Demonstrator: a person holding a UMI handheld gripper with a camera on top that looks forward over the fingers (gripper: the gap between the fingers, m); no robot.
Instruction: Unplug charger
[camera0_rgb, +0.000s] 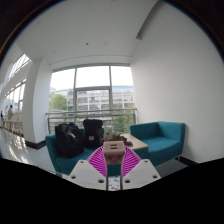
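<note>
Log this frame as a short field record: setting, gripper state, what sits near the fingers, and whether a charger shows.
setting: bright room with large windows and white walls
seating: teal sofa beyond the fingers; dark chairs beside it
hand-held gripper: open, pink pads facing each other, nothing held
between the fingers: a small brownish box-like object, identity unclear
table: low table just ahead of the fingers
charger: none visible, nor any socket or cable
</note>
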